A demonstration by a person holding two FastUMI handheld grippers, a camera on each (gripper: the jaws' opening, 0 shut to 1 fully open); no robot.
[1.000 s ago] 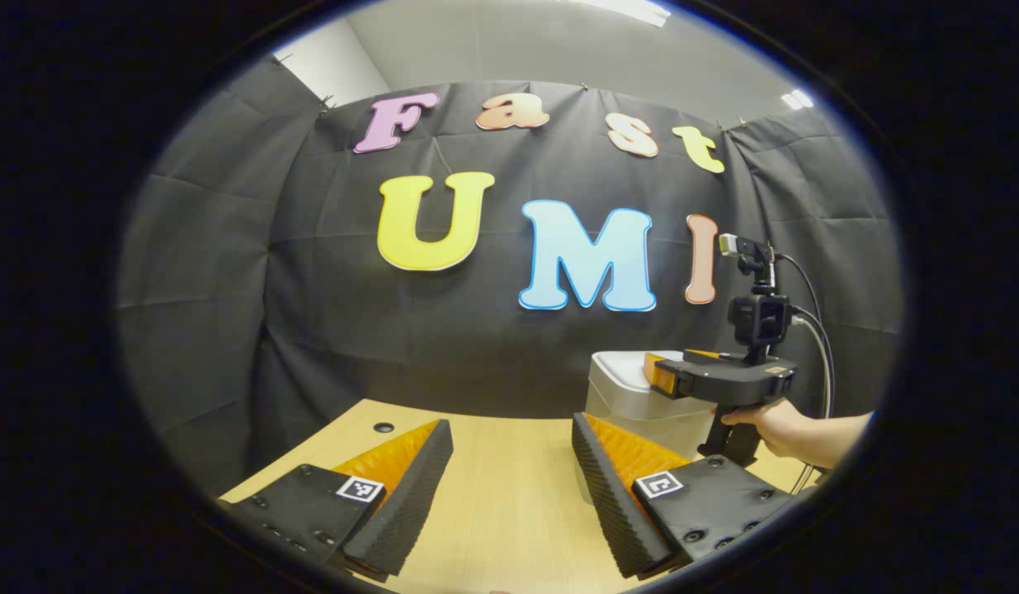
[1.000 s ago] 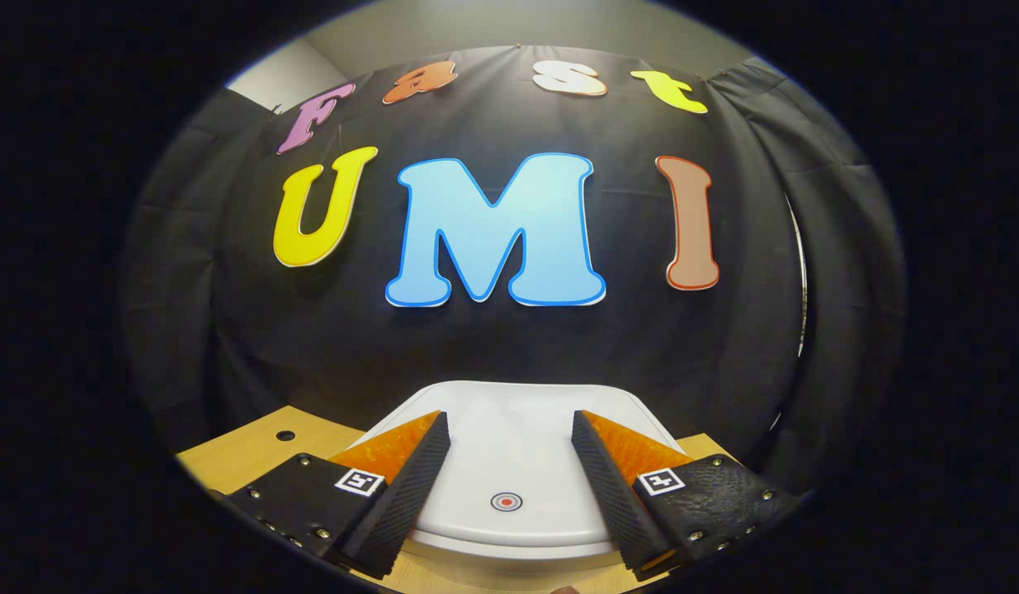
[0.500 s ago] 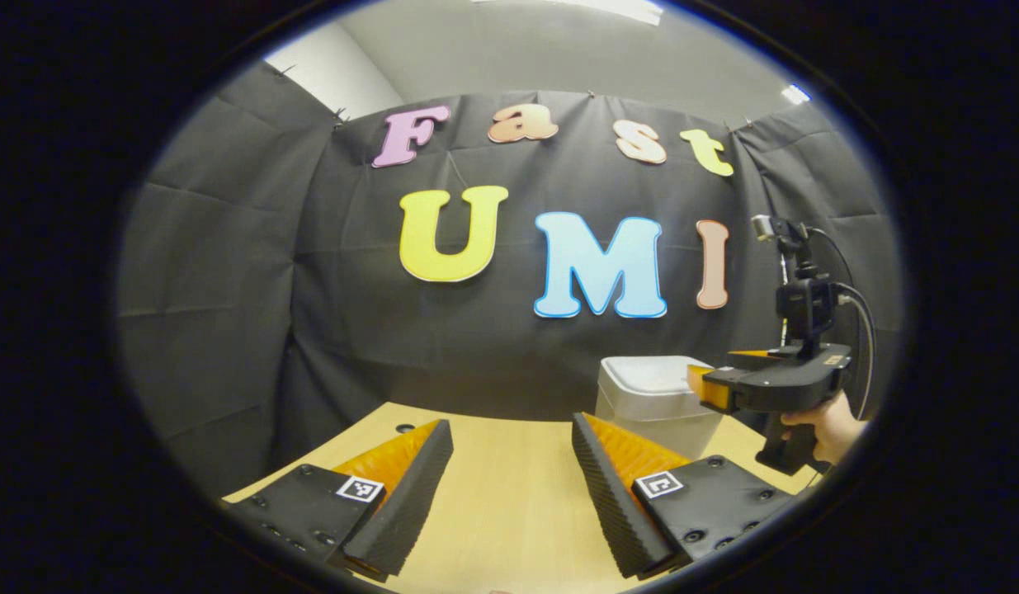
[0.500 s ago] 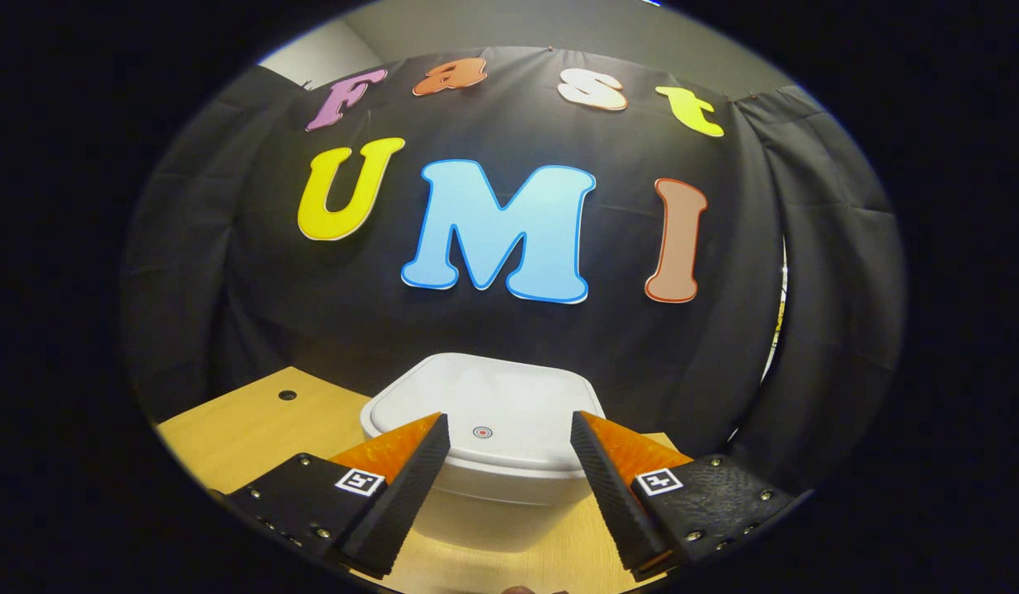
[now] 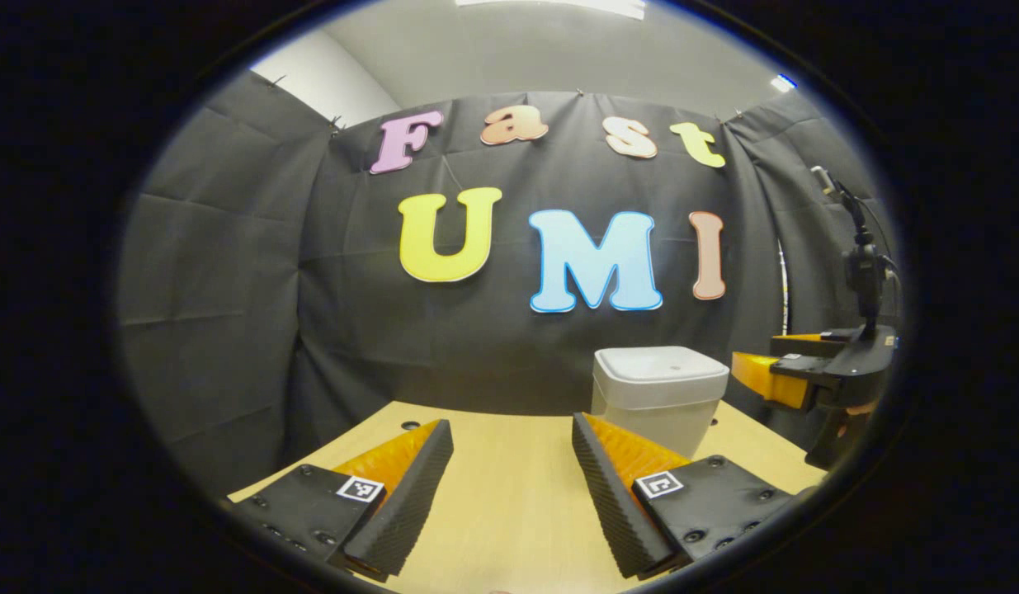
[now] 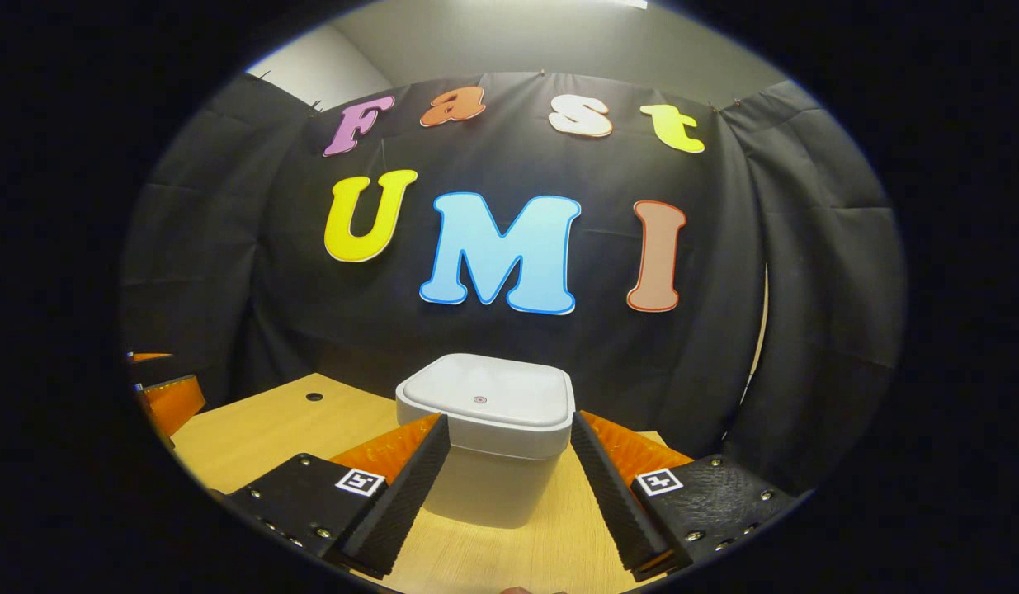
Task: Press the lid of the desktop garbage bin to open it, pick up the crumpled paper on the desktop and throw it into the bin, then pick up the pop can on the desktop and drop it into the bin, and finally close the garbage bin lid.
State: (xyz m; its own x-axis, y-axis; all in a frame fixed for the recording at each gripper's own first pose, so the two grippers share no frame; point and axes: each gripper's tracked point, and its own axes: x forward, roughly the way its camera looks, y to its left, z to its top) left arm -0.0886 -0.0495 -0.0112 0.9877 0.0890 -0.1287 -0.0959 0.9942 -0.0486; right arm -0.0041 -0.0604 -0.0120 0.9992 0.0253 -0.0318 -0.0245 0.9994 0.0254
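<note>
While both grippers hang spread and empty, the right gripper (image 6: 509, 462) should press squarely on the closed lid (image 6: 486, 393) at twelve o'clock, avoiding tipping the bin (image 6: 488, 483).

bin (image 6: 492, 462): smooth matt plastic | desktop (image 6: 253, 429): pale wood grain | wall (image 5: 228, 289): creased cloth

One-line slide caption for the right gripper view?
Open right tongs face the white bin, its lid closed, on the wooden desktop.
</note>
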